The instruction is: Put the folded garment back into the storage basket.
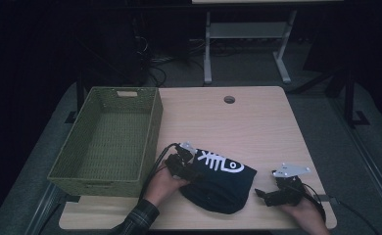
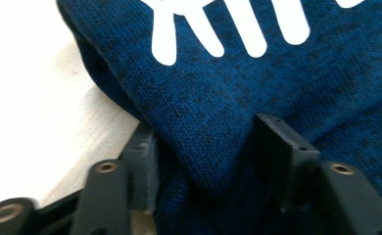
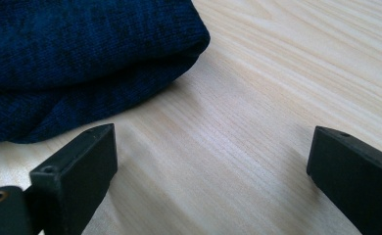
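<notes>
Basket [image 1: 106,139] left of shirt [image 1: 221,183], table [image 1: 257,122]

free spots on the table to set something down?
Free: the far half of the table, from the basket across to its right edge, around the hole; the strip between the shirt and the right gripper; inside the basket. Crowded: the near edge, with the left gripper on the shirt.

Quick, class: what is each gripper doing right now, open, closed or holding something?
Left gripper: closed on a fold of the dark blue knitted garment with a white fishbone print.
Right gripper: open, holding nothing, over the light wooden table.
</notes>
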`<state>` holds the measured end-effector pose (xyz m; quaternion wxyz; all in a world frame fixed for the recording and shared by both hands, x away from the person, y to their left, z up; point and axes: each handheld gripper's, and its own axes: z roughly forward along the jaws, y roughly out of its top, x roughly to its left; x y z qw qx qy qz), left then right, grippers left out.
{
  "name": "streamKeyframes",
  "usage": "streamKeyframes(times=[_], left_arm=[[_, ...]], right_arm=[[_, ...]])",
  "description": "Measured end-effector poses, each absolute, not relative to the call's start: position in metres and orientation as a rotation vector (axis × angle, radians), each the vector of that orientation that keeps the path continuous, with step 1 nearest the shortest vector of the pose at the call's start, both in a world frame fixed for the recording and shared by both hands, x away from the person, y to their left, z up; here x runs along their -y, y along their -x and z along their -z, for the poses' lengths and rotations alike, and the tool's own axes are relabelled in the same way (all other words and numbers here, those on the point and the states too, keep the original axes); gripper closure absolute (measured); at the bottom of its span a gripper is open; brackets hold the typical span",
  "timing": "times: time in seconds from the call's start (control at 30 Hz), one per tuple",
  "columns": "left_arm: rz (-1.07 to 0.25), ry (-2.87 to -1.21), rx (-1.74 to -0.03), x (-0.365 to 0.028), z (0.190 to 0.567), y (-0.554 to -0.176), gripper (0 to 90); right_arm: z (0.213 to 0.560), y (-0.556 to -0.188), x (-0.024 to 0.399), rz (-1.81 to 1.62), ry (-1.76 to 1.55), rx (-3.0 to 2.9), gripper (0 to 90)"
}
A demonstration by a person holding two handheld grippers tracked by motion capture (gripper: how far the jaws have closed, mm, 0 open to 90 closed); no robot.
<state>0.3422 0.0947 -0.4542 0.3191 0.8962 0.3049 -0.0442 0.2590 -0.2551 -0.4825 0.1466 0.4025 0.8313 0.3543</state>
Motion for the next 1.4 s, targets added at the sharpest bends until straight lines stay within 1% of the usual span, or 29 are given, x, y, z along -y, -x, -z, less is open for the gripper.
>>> streamKeyframes(times=[0.07, 0.1, 0.17, 0.2, 0.27, 0.33, 0.43, 0.57, 0.83, 0.97, 1.4], left_arm=[[0.127, -2.354, -0.798, -0.095, 0.455, -0.343, 55.6], [0.131, -2.358, -0.798, -0.095, 0.454, -0.343, 55.6], [0.137, -2.359, -0.788, -0.094, 0.455, -0.343, 59.4], [0.144, -2.357, -0.790, -0.094, 0.455, -0.343, 63.5], [0.149, -2.363, -0.793, -0.093, 0.454, -0.344, 65.0], [0.145, -2.386, -0.790, -0.090, 0.452, -0.344, 69.0], [0.172, -2.375, -0.807, -0.091, 0.451, -0.345, 70.8], [0.177, -2.386, -0.814, -0.090, 0.443, -0.345, 71.6], [0.195, -2.369, -0.814, -0.087, 0.417, -0.347, 71.6], [0.167, -2.392, -0.798, -0.084, 0.397, -0.348, 71.6], [0.126, -2.438, -0.736, -0.079, 0.354, -0.353, 71.7]], right_arm=[[0.483, -0.259, 0.255, -1.020, -1.158, -2.393, 4.2], [0.483, -0.259, 0.255, -1.020, -1.158, -2.393, 4.2], [0.483, -0.259, 0.255, -1.020, -1.158, -2.393, 4.2], [0.483, -0.259, 0.255, -1.020, -1.158, -2.393, 4.2], [0.483, -0.259, 0.255, -1.020, -1.158, -2.393, 4.2], [0.483, -0.259, 0.255, -1.020, -1.159, -2.393, 4.2], [0.482, -0.259, 0.255, -1.020, -1.159, -2.393, 4.2], [0.482, -0.259, 0.255, -1.020, -1.159, -2.393, 4.2], [0.483, -0.259, 0.255, -1.022, -1.159, -2.391, 4.2], [0.483, -0.259, 0.255, -1.022, -1.159, -2.391, 4.2], [0.483, -0.259, 0.255, -1.023, -1.158, -2.390, 4.2]])
